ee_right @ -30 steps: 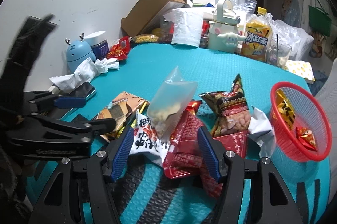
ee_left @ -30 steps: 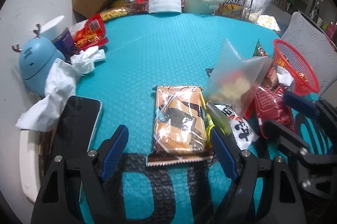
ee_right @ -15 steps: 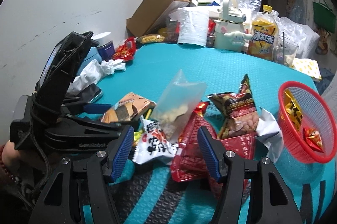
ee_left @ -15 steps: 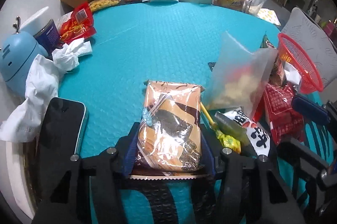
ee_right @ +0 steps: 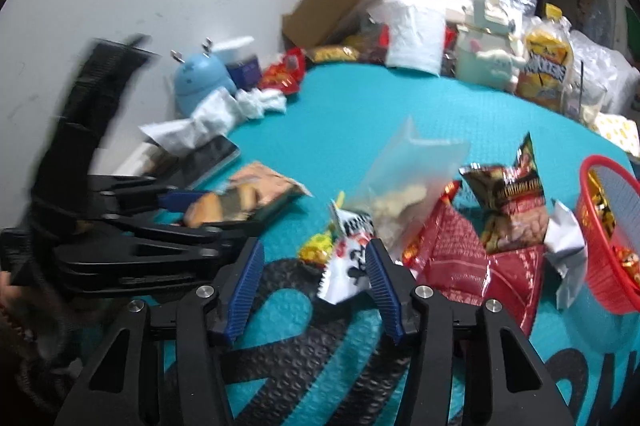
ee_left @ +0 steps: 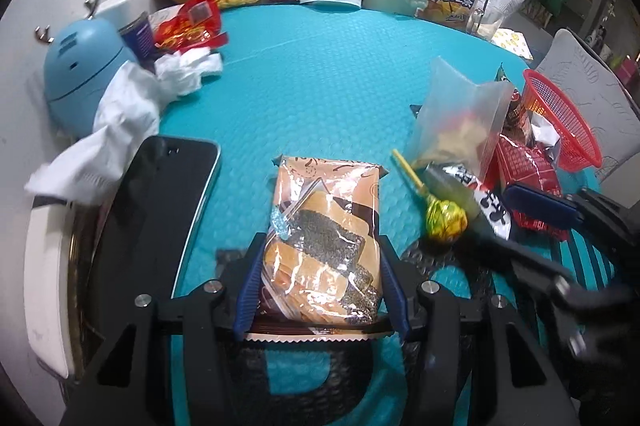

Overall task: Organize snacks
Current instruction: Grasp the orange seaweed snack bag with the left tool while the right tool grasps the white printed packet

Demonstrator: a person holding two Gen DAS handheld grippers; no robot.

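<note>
Left gripper (ee_left: pixel 320 276) clamped on the near end of the orange sandwich-cracker packet (ee_left: pixel 326 226), blue pads pressed against both long sides; jaws just closed, packet between them. Packet flat on the teal mat (ee_left: pixel 320 74), far end pointing away from the camera. Black phone (ee_left: pixel 160 210) just beside it on the left, partly under crumpled white tissue (ee_left: pixel 116 130).

Right gripper (ee_right: pixel 314 262) part-way closed, jaws just narrowing, straddling the near corner of the white printed wrapper (ee_right: pixel 346 272); right pad touching or nearly touching it, left pad clear with a gap. No firm grip seen; picture blurred.

Gold-foil lollipop (ee_left: pixel 444 218) lying between cracker packet and white wrapper. Clear bag with pale pieces (ee_left: pixel 460 122) standing behind the wrapper. Red packets (ee_right: pixel 452 250) and a dark peanut bag (ee_right: pixel 512 206) heaped to the right. Red mesh basket (ee_right: pixel 600 266) at far right edge of the mat, a few wrapped sweets inside.

Clutter along the far edge: cardboard box (ee_right: pixel 340 2), yellow drink bottle (ee_right: pixel 546 66), blue round device (ee_right: pixel 198 82).
</note>
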